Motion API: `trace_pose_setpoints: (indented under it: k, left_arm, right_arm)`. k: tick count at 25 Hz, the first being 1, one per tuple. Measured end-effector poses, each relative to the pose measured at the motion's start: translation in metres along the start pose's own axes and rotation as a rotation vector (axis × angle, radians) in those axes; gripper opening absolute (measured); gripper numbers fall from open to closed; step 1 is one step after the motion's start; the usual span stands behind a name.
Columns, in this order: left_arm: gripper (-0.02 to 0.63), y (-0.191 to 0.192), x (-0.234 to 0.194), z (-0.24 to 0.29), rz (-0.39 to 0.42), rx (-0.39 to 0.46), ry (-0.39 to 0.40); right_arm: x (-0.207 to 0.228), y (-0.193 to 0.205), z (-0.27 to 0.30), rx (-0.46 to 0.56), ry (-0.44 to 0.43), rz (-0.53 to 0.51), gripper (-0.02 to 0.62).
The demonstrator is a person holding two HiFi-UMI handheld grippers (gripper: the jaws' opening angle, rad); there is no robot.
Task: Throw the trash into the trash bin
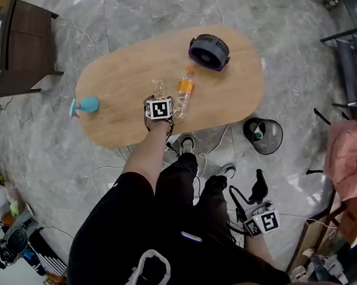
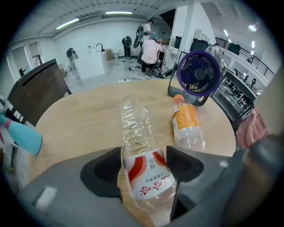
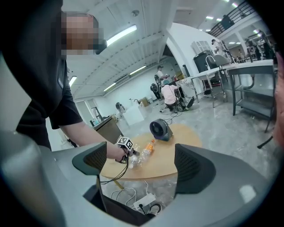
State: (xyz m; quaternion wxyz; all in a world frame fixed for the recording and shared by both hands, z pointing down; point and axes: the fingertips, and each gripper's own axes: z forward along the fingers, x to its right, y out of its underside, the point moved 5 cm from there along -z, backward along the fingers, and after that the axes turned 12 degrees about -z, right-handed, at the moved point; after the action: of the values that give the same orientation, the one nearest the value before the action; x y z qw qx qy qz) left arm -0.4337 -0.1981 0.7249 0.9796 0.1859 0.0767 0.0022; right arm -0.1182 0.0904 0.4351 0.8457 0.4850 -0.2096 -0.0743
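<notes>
Head view, seen from above: an oval wooden table (image 1: 122, 69) on a grey marble floor, with my two grippers in frame.

Left gripper (image 2: 144, 165): reached out over the near edge of the table. My jaws are clamped on the clear plastic bottle (image 2: 138, 146), one pad on each side of its red-and-white label. The bottle runs straight away from me and lies low along the tabletop (whether it rests on the wood or is just off it, I cannot tell).

Orange bottle (image 2: 186, 124): lying on its side just to the right of the clear bottle, apart from it, with its orange cap pointing toward the fan.

Purple fan (image 2: 198, 75): standing on the far right part of the table, beyond the orange bottle.

Teal object (image 1: 87, 104): at the left edge of the table, well apart from both bottles.

Trash bin (image 1: 279, 133): a black mesh bin on the floor beside the table's near right end, well apart from the clear bottle.

Right gripper (image 3: 141, 165): held low by my right leg, well away from the table. Its jaws stand wide apart with nothing between them; the table shows only in the distance.
</notes>
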Motion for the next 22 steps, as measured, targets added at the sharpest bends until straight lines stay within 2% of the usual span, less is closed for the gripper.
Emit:
trace_pose_setpoints:
  k: [3,8,13,18,22]
  left_arm:
    - [0.316,0.004,0.001,0.005,0.041,-0.052,-0.004]
    - [0.299,0.003,-0.002,0.003,0.052,-0.064,-0.001]
    - [0.293,0.001,-0.014,-0.012,0.042,-0.014,-0.01]
    - [0.293,0.005,-0.022,-0.041,-0.007,0.017,0.015]
    - [0.293,0.006,-0.029,-0.07,0.025,0.052,0.055]
  right_arm:
    - [0.002,-0.006,0.002,0.003,-0.005,-0.003,0.506]
    - [0.0,-0.002,-0.001,-0.01,-0.012,0.015,0.506]
    - [0.0,-0.003,0.001,-0.001,-0.019,0.024,0.508]
    - [-0.004,-0.014,0.006,0.024,-0.038,0.003,0.508]
    - [-0.008,-0.018,0.007,0.037,-0.039,-0.002,0.508]
